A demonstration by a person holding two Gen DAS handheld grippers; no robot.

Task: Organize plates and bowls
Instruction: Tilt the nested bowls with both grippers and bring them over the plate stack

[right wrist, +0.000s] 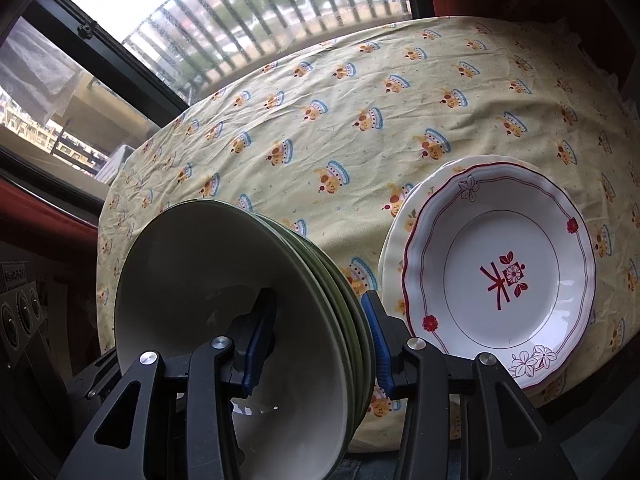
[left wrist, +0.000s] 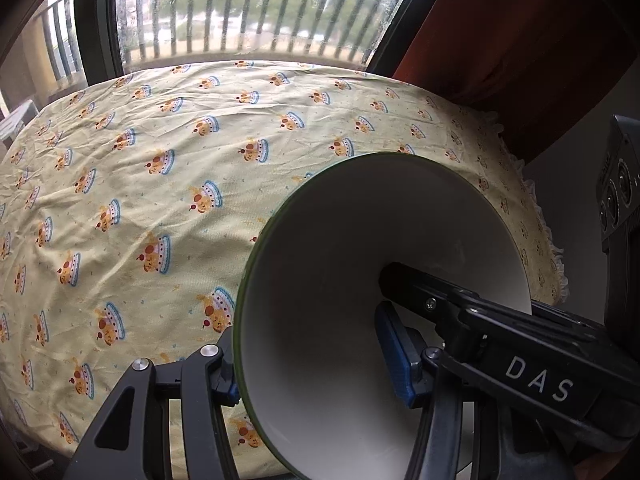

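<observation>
In the left wrist view my left gripper (left wrist: 316,364) is shut on the wall of a white bowl with a green rim (left wrist: 332,264), one finger inside and one outside; the bowl is tipped on its side above the table. In the right wrist view my right gripper (right wrist: 320,344) is shut on the rims of a nested stack of green-rimmed white bowls (right wrist: 224,292), also tipped. To its right a white plate with red trim and a red character (right wrist: 500,276) lies on top of another plate on the tablecloth.
The table wears a yellow cloth with a cake print (left wrist: 160,168), seen too in the right wrist view (right wrist: 340,120). A window with balcony railing (left wrist: 248,12) is behind it. A red curtain (left wrist: 520,32) hangs at the right. A black device (left wrist: 620,200) stands at the right edge.
</observation>
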